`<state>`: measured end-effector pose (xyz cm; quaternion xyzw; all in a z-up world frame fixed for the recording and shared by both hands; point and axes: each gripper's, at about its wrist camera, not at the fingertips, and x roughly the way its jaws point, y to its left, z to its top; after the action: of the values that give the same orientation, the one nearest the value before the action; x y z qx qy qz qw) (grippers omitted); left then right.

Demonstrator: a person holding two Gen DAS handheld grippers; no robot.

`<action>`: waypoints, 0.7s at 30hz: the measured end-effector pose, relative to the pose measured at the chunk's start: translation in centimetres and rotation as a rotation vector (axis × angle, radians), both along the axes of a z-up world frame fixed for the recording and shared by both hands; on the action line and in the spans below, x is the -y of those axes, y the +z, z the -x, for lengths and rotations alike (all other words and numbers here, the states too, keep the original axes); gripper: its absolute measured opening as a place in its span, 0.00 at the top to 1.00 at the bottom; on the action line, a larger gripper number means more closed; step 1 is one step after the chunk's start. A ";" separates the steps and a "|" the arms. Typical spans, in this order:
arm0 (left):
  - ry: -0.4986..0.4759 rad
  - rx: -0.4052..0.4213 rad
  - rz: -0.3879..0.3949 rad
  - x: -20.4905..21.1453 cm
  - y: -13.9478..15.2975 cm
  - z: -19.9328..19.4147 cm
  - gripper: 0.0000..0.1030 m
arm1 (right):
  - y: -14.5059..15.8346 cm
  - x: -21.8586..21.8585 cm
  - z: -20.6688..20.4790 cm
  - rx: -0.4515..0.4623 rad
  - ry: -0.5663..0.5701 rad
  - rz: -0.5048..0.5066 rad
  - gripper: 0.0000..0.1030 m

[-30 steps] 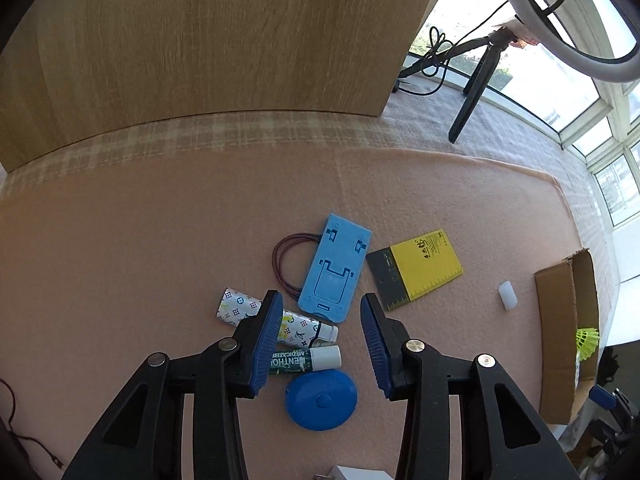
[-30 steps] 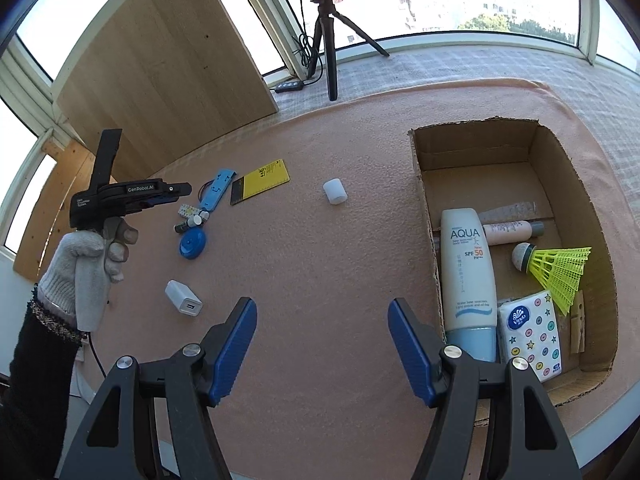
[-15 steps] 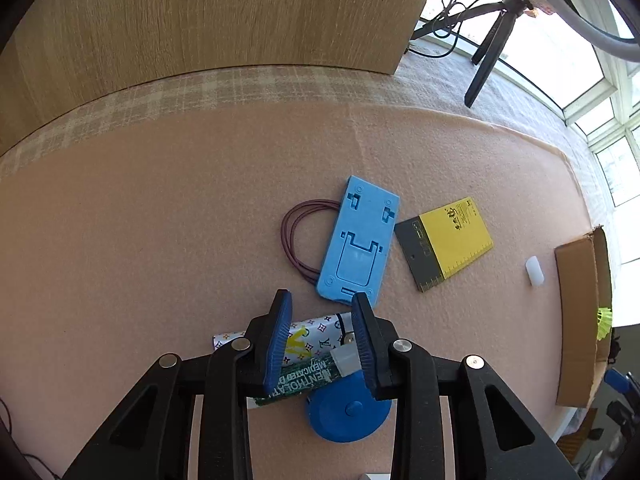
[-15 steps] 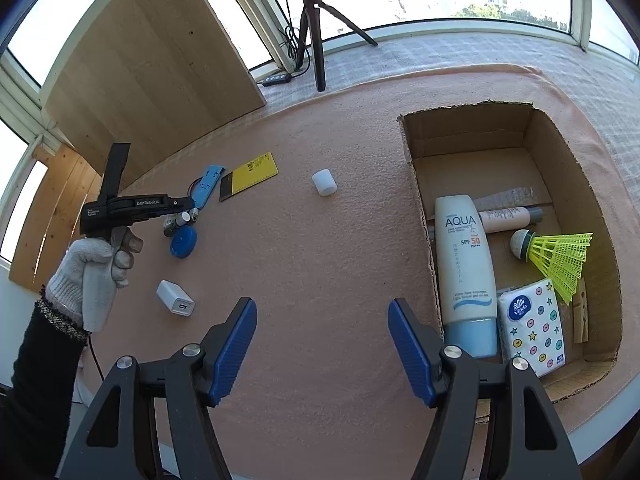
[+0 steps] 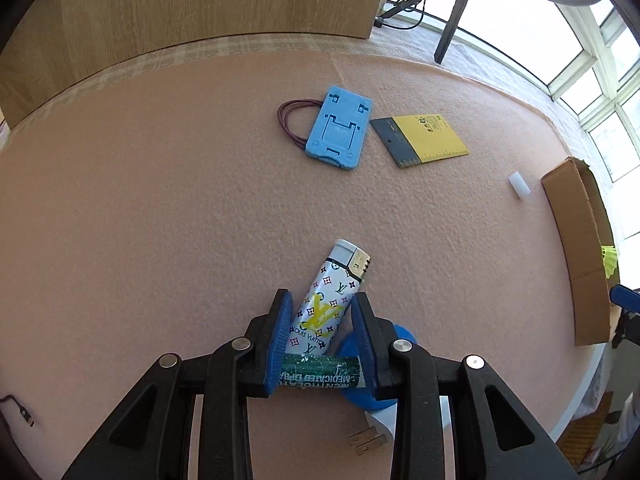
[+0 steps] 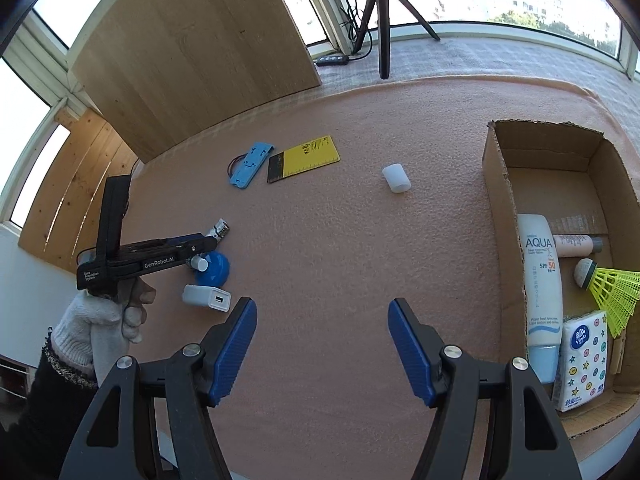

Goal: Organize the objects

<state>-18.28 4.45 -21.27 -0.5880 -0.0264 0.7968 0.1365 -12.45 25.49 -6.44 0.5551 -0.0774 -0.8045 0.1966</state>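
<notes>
The left tool (image 5: 320, 334) is gripping the patterned lighter (image 5: 326, 304) between its narrowed pads, with a green lip balm tube (image 5: 320, 372) lying across behind. The right tool (image 6: 322, 346) is hanging half open and empty over the pink surface (image 6: 340, 260), near its front edge.

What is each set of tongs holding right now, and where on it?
Left tongs: shut on the patterned lighter, at its lower body. Right tongs: open, holding nothing.
</notes>
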 end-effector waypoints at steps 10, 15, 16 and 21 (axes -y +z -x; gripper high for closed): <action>-0.025 -0.075 -0.027 -0.6 3.0 -2.2 0.68 | -0.7 4.4 -0.7 0.012 0.098 0.003 0.37; -0.105 -0.042 0.001 -3.6 1.8 -1.9 0.69 | -0.6 5.3 -1.4 0.012 0.115 0.005 0.37; -0.121 -0.030 0.001 -4.1 1.5 -1.8 0.71 | -0.6 5.4 -1.5 0.010 0.115 0.003 0.37; -0.149 -0.006 0.044 -4.3 0.2 -2.3 0.77 | -0.8 5.1 -2.0 0.017 0.104 0.003 0.37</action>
<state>-16.03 8.72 -21.08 -0.5887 0.0353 0.7866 0.1828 -10.43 20.35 -7.20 0.5648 -0.0512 -0.7884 0.2384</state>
